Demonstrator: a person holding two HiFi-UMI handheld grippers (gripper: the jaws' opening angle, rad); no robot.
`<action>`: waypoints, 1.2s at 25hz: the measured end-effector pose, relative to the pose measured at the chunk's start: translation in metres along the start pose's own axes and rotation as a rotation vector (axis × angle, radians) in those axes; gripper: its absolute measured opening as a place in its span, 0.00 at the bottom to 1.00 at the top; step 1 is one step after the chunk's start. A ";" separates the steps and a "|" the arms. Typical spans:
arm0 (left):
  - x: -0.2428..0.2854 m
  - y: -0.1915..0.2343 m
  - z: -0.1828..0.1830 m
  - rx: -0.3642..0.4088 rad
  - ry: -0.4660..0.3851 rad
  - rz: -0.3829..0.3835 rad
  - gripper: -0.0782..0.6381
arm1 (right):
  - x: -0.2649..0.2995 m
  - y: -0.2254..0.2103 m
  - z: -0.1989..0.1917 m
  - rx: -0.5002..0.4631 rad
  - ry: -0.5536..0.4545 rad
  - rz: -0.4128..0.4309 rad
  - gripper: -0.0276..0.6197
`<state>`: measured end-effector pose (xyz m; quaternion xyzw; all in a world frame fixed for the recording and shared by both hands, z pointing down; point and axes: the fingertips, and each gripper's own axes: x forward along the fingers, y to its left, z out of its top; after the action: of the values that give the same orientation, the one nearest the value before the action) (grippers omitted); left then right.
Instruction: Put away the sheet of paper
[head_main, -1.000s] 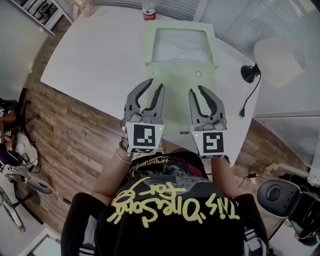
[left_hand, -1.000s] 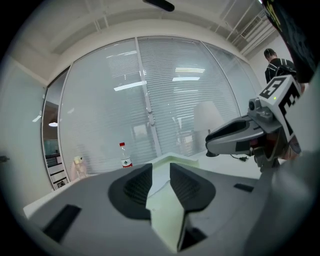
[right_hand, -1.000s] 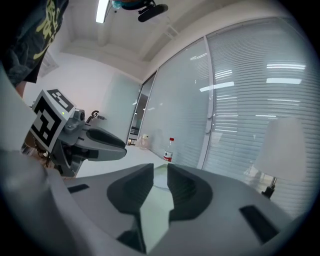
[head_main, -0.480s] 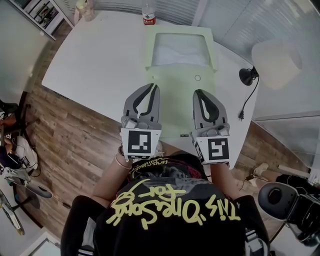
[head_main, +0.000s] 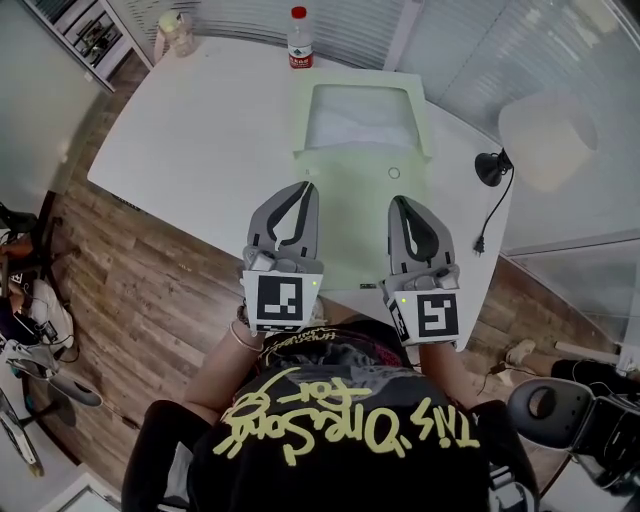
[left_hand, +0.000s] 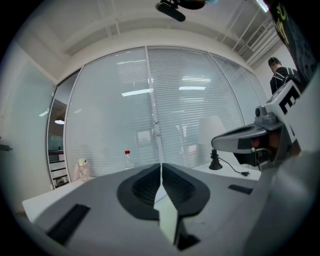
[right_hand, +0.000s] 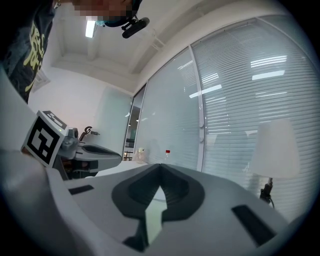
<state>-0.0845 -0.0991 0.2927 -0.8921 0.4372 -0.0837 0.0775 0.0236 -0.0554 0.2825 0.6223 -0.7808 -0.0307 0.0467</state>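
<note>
My left gripper (head_main: 310, 188) and right gripper (head_main: 399, 204), jaws just closed, each pinching the near part of the pale green folder (head_main: 355, 225), white sheet of paper (head_main: 360, 115) in its far end, on the white table (head_main: 200, 130).

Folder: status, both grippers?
Left gripper, right gripper: jaws just closed on folder near edge. Paper sits in its far half. Bottle, lamp stand clear.

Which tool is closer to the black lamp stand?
Right. The right tool is to the left of the lamp stand. The left tool is farther left, across the green folder that both pinch.
</note>
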 end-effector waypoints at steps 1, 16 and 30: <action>0.000 0.000 0.001 0.003 -0.002 0.000 0.13 | -0.001 0.000 0.001 0.002 -0.004 -0.005 0.05; 0.002 -0.001 0.009 0.022 -0.029 0.003 0.13 | 0.001 -0.002 0.005 -0.008 -0.014 -0.006 0.05; -0.003 -0.004 0.005 -0.002 -0.009 -0.004 0.13 | -0.004 0.002 0.010 0.001 -0.030 0.002 0.05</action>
<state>-0.0827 -0.0939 0.2887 -0.8934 0.4351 -0.0793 0.0786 0.0216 -0.0508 0.2729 0.6209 -0.7821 -0.0397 0.0348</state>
